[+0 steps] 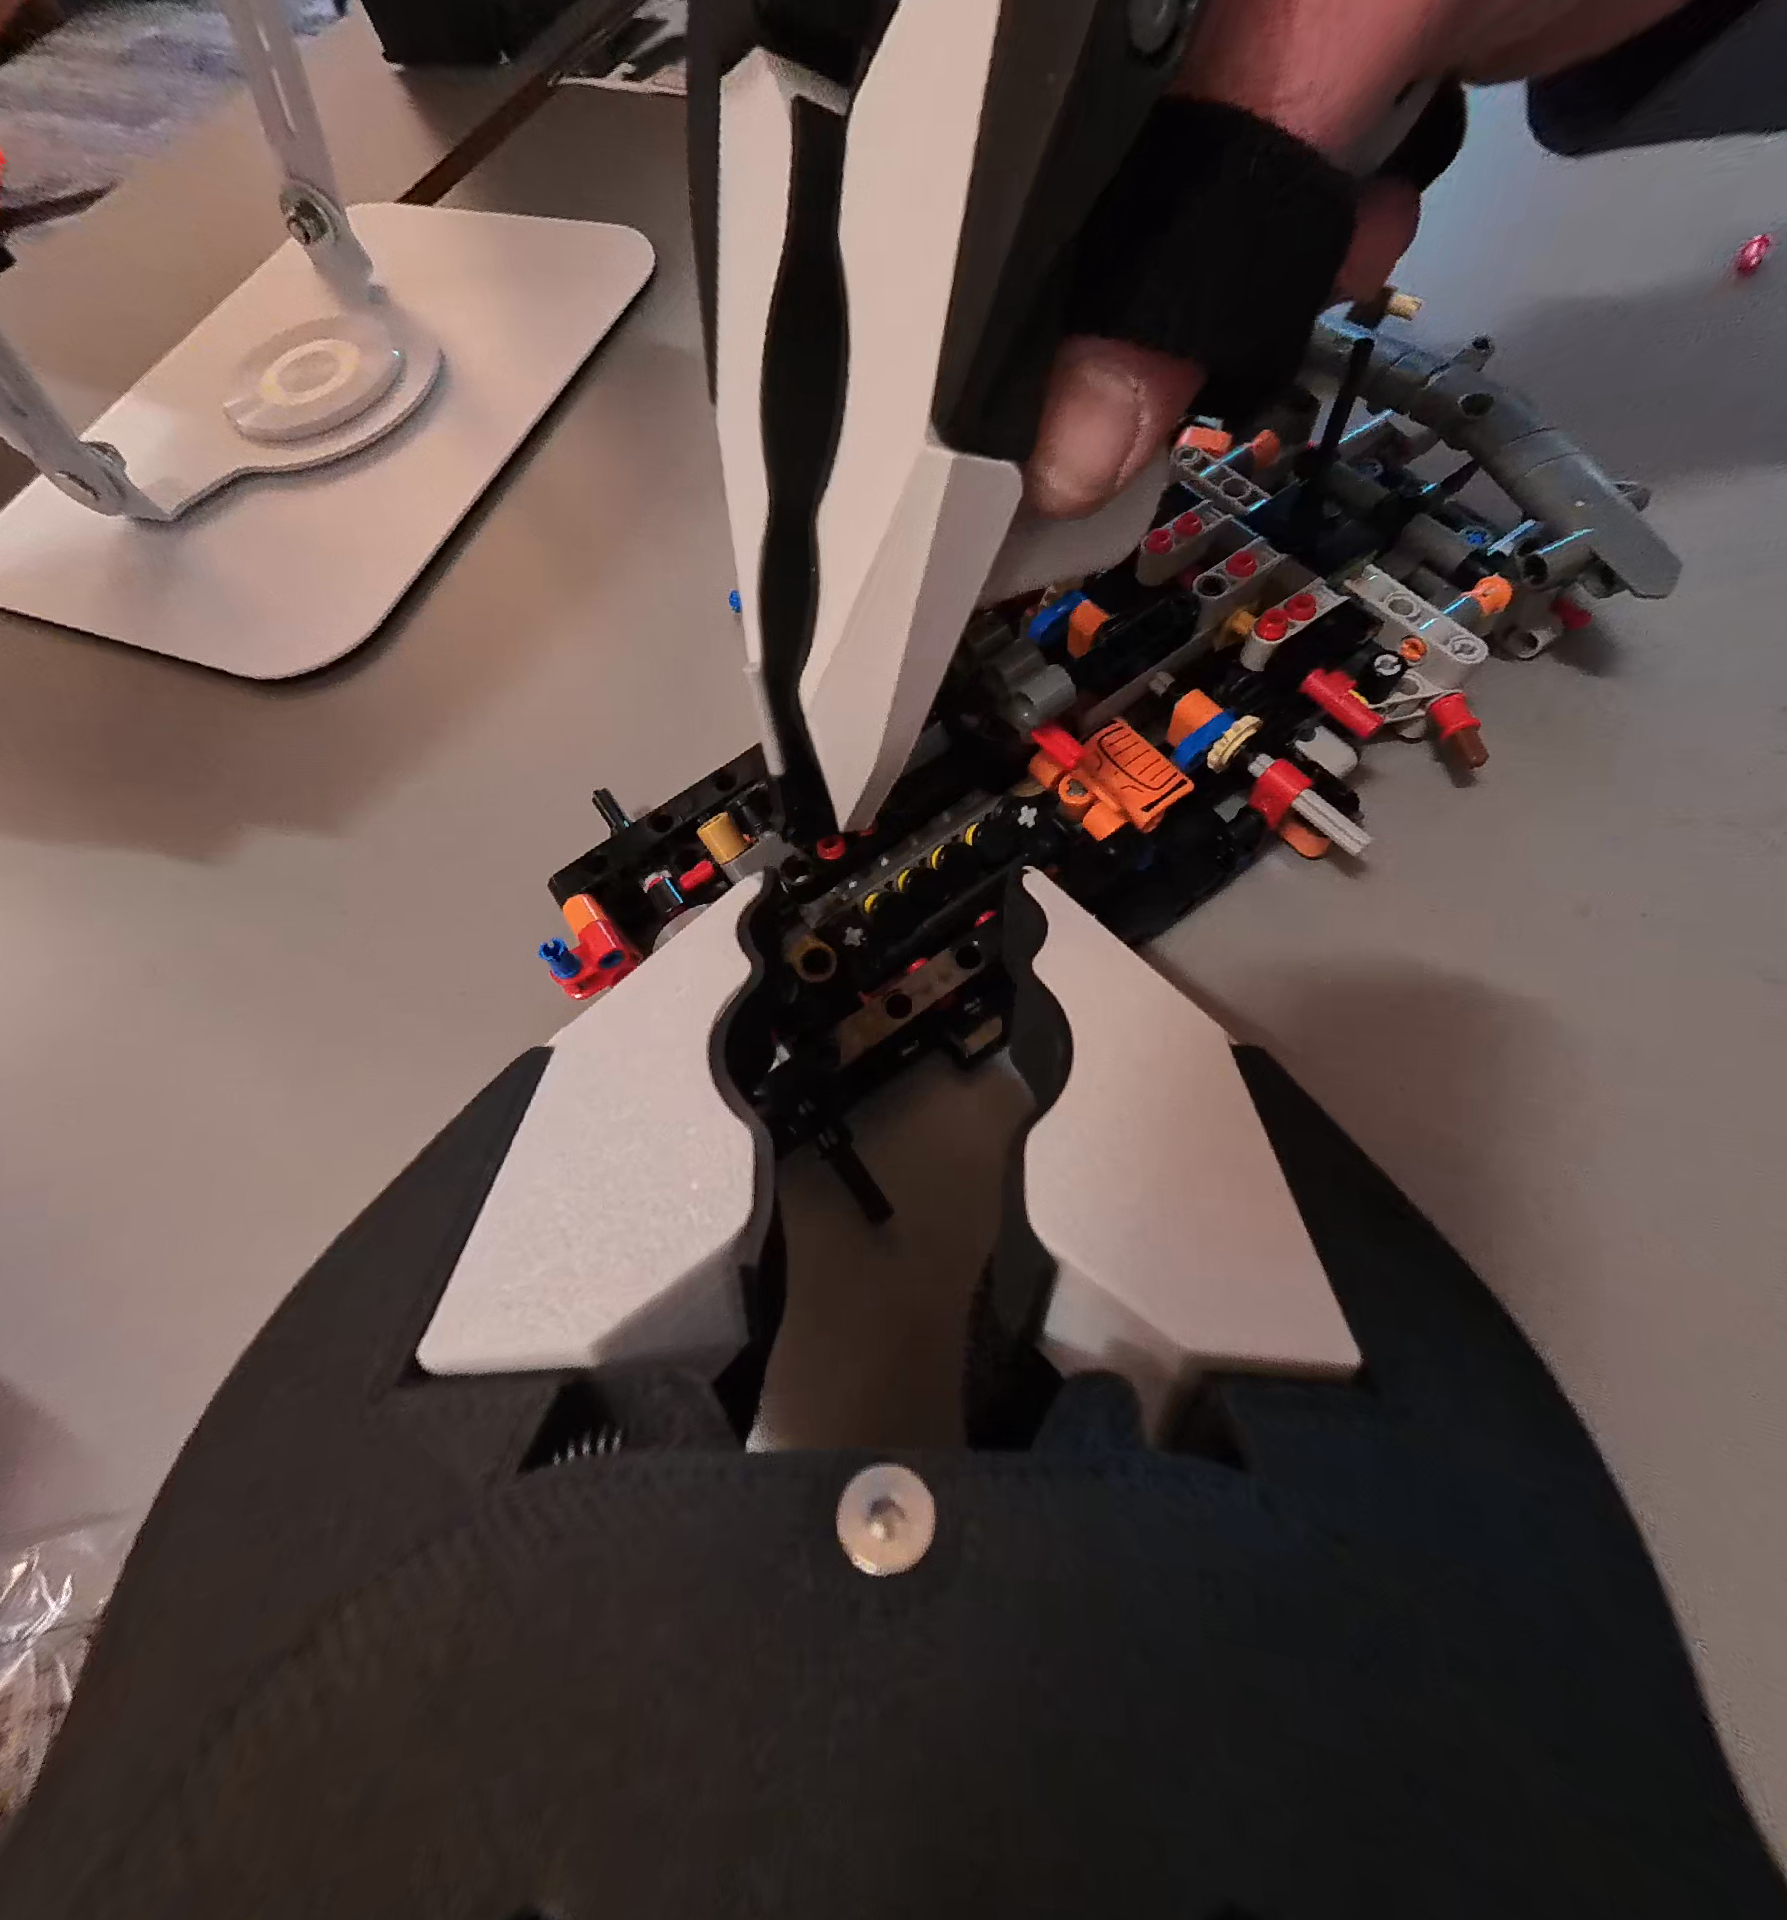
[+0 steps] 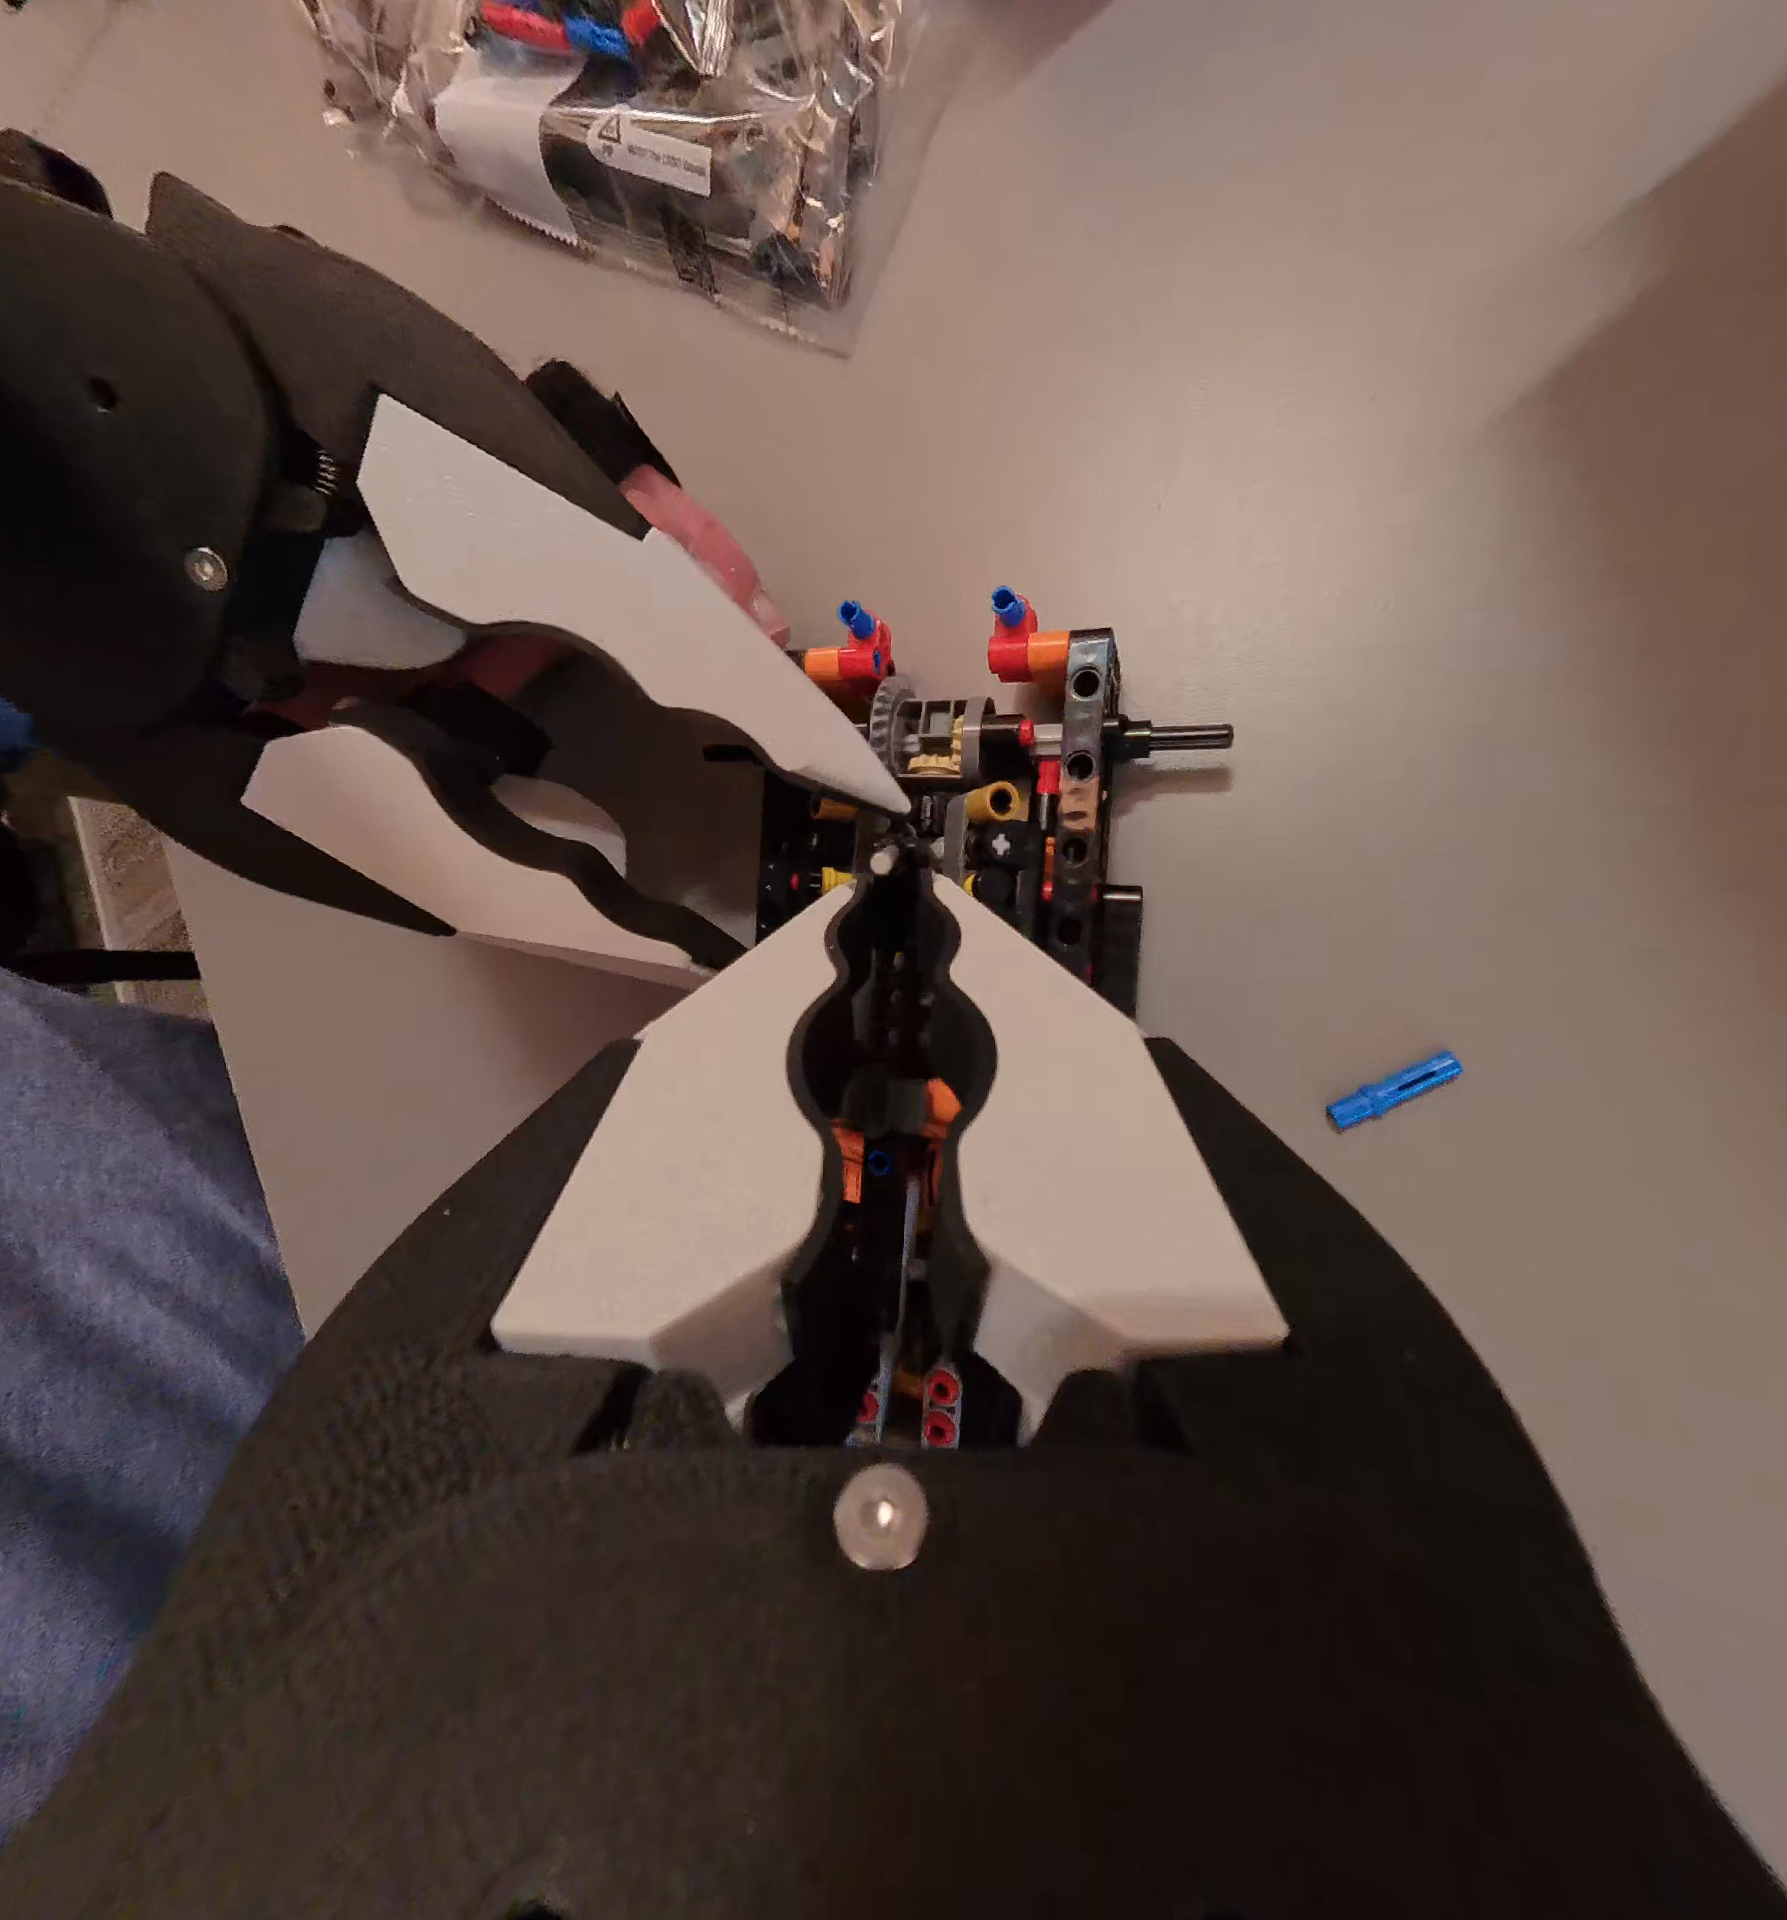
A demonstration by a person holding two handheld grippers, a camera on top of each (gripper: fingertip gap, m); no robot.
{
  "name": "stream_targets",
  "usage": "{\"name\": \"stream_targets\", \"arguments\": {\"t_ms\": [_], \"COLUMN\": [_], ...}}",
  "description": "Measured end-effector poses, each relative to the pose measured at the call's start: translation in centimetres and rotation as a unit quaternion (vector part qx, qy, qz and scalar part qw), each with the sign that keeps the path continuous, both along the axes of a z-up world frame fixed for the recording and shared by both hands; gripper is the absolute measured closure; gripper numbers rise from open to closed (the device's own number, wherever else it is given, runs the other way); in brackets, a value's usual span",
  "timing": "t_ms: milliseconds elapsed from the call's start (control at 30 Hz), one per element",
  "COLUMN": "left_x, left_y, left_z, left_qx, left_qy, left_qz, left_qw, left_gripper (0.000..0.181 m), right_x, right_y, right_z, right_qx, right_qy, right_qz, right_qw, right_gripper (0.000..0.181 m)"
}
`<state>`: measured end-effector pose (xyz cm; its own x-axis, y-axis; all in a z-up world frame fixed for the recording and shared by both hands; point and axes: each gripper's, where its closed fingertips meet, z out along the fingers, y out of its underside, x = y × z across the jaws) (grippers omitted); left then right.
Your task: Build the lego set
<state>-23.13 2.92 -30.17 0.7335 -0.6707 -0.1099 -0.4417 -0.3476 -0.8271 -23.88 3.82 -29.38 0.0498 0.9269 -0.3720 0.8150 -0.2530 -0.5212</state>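
The long lego chassis lies flat on the grey desk. The left gripper is clamped across the chassis's near black end. The right gripper comes down onto that same end with its fingers nearly together; whether it holds a piece cannot be told. A blue pin lies apart from the chassis, a parts bag beyond it.

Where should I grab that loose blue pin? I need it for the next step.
Grip the blue pin across its middle, coming straight down from above. It lies flat on the table, apart from the lego model, with both long sides exposed, so the fingers should straddle its width.
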Motion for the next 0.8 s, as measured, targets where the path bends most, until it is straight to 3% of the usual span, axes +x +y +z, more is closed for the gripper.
{"name": "stream_targets", "arguments": {"t_ms": [433, 800], "left_x": [0.02, -0.01], "left_y": [0.16, 0.20], "left_z": [-0.05, -0.22], "left_qx": [-0.007, -0.043], "left_qy": [0.012, 0.007], "left_qz": [0.001, -0.005], "left_qw": [1.000, 0.999], "left_gripper": [0.141, 0.141], "right_x": [-0.10, 0.03], "right_y": [0.20, 0.09], "right_z": [-0.34, -0.30], "right_qx": [0.048, 0.032], "right_qy": [-0.036, -0.025], "right_qz": [0.019, 0.007], "right_qw": [0.998, 0.999], "right_gripper": [0.176, 0.176]}}
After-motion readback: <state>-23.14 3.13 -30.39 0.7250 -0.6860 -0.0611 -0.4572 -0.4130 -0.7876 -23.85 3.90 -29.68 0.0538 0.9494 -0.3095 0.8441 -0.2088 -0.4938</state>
